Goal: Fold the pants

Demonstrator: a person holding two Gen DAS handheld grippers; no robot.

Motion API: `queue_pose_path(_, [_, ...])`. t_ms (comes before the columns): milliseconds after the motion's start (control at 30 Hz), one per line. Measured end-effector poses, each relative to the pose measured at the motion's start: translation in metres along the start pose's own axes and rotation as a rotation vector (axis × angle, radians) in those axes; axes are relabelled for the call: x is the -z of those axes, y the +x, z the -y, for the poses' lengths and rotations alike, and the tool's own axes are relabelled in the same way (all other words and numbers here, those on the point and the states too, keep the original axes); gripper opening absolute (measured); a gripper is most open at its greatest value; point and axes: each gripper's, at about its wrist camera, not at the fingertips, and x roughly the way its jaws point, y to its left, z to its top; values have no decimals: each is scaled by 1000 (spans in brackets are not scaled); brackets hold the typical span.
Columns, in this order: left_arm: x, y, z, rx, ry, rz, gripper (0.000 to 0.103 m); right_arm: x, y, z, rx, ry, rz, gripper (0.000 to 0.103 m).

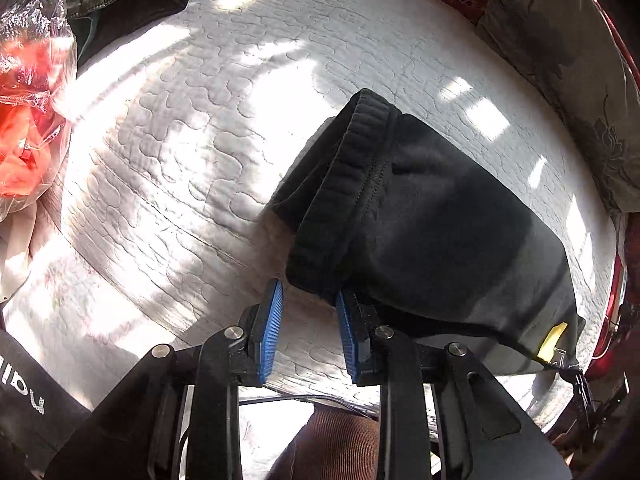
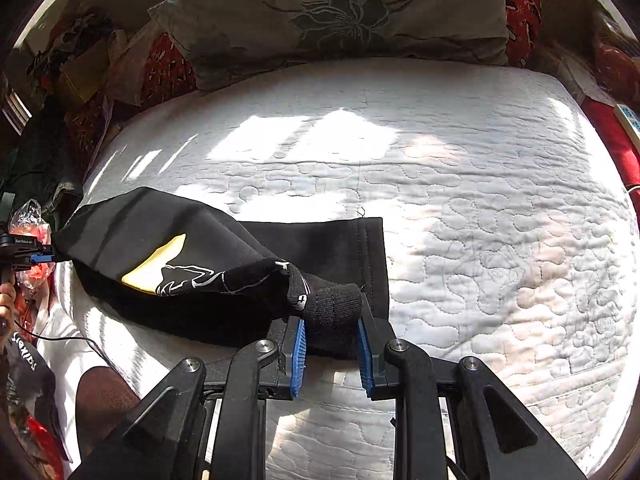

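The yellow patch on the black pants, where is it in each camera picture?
Left wrist view: the yellow patch sits low on the right, near the bottom edge of the black pants.
Right wrist view: the yellow patch is left of the middle, on the lifted layer of the pants.
Shared landmark: the grey flowered pillow, at the right edge in the left view and along the top in the right view.

We see a white quilted bed [image 2: 460, 240]; black pants [image 2: 332, 244] lie at nine o'clock, a floral pillow [image 2: 320, 12] at twelve.
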Motion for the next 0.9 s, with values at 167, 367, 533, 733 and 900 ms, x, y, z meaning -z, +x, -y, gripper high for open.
queue_pose_path(167, [14, -26, -20, 70, -47, 54, 26, 17, -15, 0, 66, -26, 10, 50])
queue_pose_path(367, [27, -51, -15, 199, -92, 85, 49, 20, -49, 29, 25, 122, 61, 62])
queue_pose_path(533, [31, -37, 21, 220, -60, 47, 54, 20, -49, 48, -193, 405, 36, 71])
queue_pose_path(733, [27, -16, 38, 238, -102, 1, 54, 29, -14, 34, -398, 631, -60, 71])
queue_pose_path(900, [18, -1, 37, 221, -158, -14, 53, 25, 8, 26, -434, 755, -68, 72])
